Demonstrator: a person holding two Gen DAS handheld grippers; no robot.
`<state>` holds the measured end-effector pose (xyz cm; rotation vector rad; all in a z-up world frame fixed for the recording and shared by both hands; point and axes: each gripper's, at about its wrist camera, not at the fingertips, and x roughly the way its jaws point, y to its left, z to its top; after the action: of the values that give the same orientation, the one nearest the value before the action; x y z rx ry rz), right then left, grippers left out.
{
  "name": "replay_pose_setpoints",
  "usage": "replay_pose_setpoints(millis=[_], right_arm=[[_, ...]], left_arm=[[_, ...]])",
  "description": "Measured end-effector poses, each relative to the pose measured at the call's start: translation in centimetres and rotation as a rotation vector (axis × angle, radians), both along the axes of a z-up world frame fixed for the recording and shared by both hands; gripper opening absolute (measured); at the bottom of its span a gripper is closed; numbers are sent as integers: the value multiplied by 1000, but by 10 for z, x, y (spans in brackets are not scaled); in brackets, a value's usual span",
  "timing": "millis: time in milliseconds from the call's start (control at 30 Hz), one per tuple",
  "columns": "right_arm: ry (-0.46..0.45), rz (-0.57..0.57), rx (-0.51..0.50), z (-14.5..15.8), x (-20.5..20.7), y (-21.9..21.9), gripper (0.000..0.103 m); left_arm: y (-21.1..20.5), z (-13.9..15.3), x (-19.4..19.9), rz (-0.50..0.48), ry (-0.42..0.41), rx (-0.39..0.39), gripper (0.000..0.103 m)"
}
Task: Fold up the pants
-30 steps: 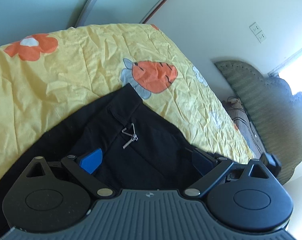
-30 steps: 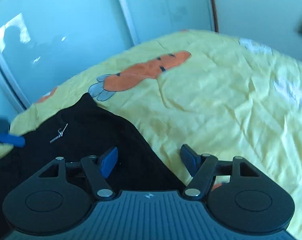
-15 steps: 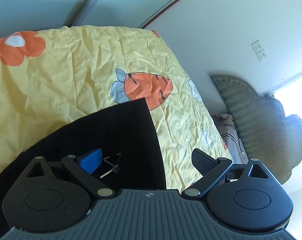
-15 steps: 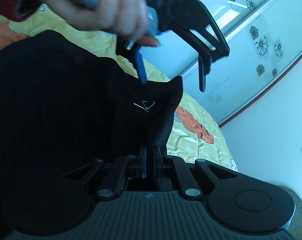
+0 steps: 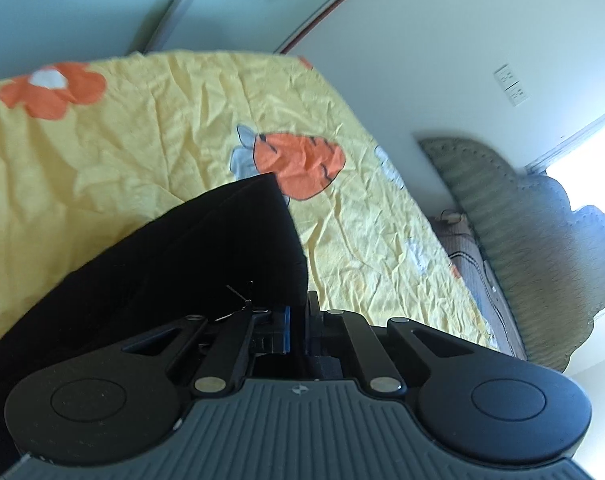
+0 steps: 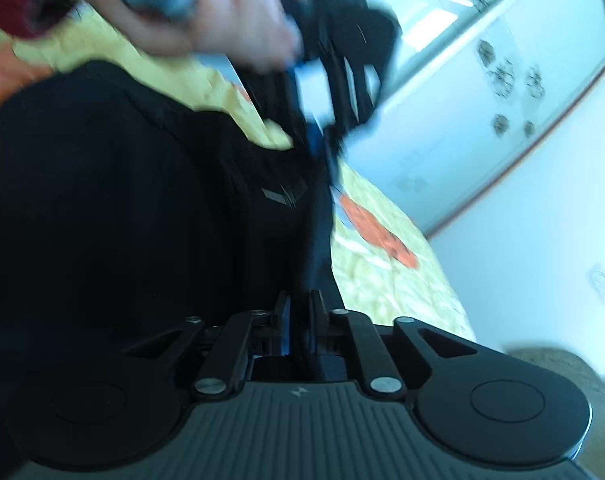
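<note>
Black pants (image 5: 190,264) lie on a yellow bedsheet (image 5: 142,140). My left gripper (image 5: 298,312) is shut on their right edge, near a small metal clip. In the right wrist view the pants (image 6: 102,220) fill the left side, with a grey logo (image 6: 286,194) showing. A taut black fold runs from my right gripper (image 6: 300,304) up to the left gripper (image 6: 322,136), which a hand (image 6: 230,20) holds, blurred. The right jaws are opening slightly, with the fold still pinched between the pads.
The sheet carries orange carrot and flower prints (image 5: 302,164). Pale sliding wardrobe doors (image 6: 482,60) stand behind the bed. A padded headboard (image 5: 522,240) and a wall socket (image 5: 512,85) are at the right.
The left gripper, open before, has closed on the pants' edge. The right gripper swung across, rolled over and closed on the same edge; the fabric between the two is now taut.
</note>
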<state>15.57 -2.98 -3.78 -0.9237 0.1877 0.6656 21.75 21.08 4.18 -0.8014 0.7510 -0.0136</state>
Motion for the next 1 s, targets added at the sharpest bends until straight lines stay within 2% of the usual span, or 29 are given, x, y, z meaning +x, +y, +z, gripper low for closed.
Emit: replay_pose_setpoints(millis=[33, 67, 233, 267, 300, 333, 367, 433, 533, 700, 767, 833, 1000], right_arm=[[-17, -35, -2, -2, 0, -4, 31], [-17, -75, -1, -2, 2, -10, 33], [5, -320, 13, -4, 20, -58, 32], [12, -376, 26, -3, 21, -70, 31], [24, -419, 51, 0, 20, -82, 18], [42, -451, 77, 5, 17, -93, 10], [55, -476, 107, 11, 9, -103, 10], [50, -481, 125, 20, -14, -110, 9], [41, -450, 99, 28, -56, -100, 8], [67, -390, 80, 27, -121, -75, 8], [95, -377, 78, 20, -131, -71, 8], [123, -377, 81, 13, -140, -67, 8], [144, -388, 85, 4, -142, -67, 8]], left_arm=[[2, 3, -9, -3, -17, 2, 5], [3, 6, -16, -4, -31, 3, 5], [8, 13, -46, -22, -77, 9, 5], [8, 13, -51, -28, -79, 15, 5], [9, 12, -58, -34, -79, 21, 5], [9, 11, -64, -41, -80, 27, 5], [10, 10, -71, -47, -81, 38, 5], [13, 8, -86, -52, -82, 60, 5], [21, 5, -113, -58, -85, 93, 5], [36, -7, -154, -62, -61, 143, 5], [39, -16, -159, -63, -24, 160, 5], [41, -25, -161, -67, 20, 140, 5], [40, -18, -175, -58, 2, 181, 5]])
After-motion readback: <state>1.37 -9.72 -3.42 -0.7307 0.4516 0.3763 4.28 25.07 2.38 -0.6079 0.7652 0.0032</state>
